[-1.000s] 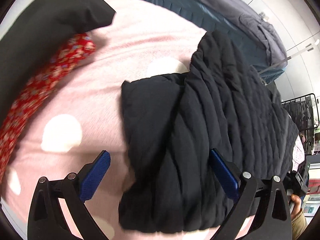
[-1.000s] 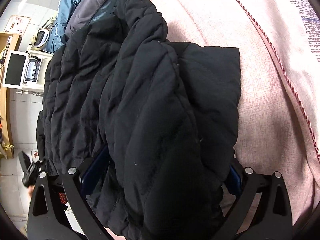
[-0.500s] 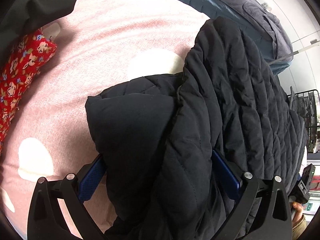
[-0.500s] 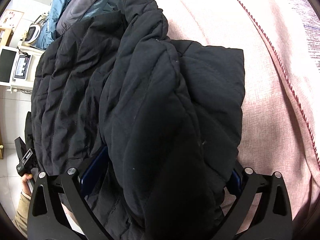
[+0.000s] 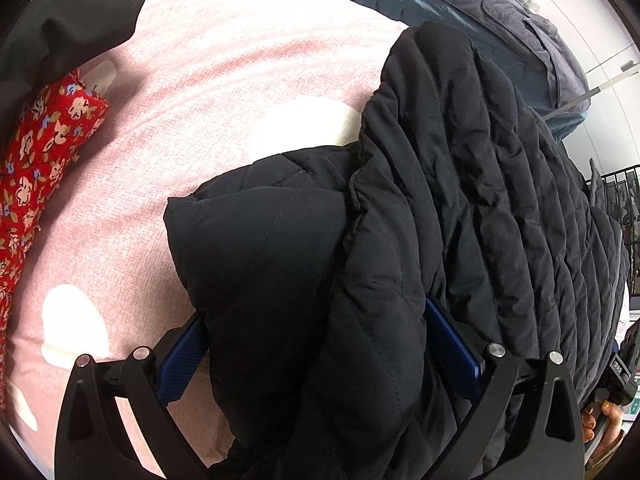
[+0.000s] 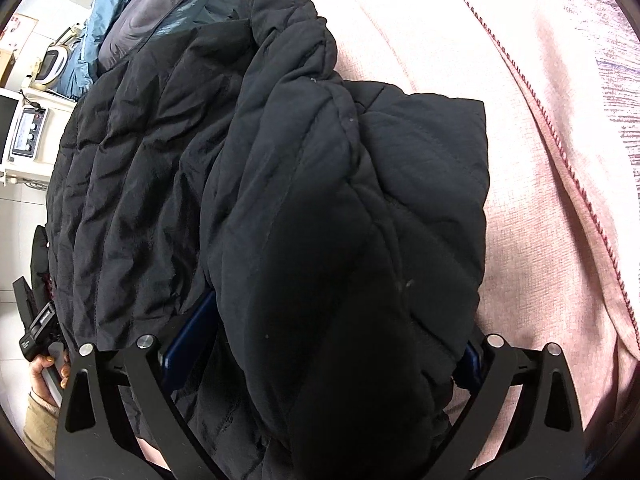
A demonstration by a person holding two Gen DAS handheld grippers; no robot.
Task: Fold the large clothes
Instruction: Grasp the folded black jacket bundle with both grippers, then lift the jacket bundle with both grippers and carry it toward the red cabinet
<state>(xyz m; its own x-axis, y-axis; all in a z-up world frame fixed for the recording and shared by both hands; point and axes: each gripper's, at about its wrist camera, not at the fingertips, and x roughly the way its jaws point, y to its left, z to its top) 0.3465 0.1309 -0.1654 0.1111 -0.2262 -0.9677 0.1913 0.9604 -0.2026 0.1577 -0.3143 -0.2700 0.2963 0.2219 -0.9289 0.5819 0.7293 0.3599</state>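
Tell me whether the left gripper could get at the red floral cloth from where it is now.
Probably not right away. The left gripper has a thick fold of the black quilted jacket between its fingers. The red floral cloth lies off to its left across bare pink bedspread, so the path looks free once the jacket is let go.

Left claw (image 5: 316, 344) and right claw (image 6: 320, 340) both spread wide

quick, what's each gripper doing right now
Left gripper: jaws wide, straddling a fold of the black quilted jacket, not clamped.
Right gripper: the same, open around the jacket's bulk.
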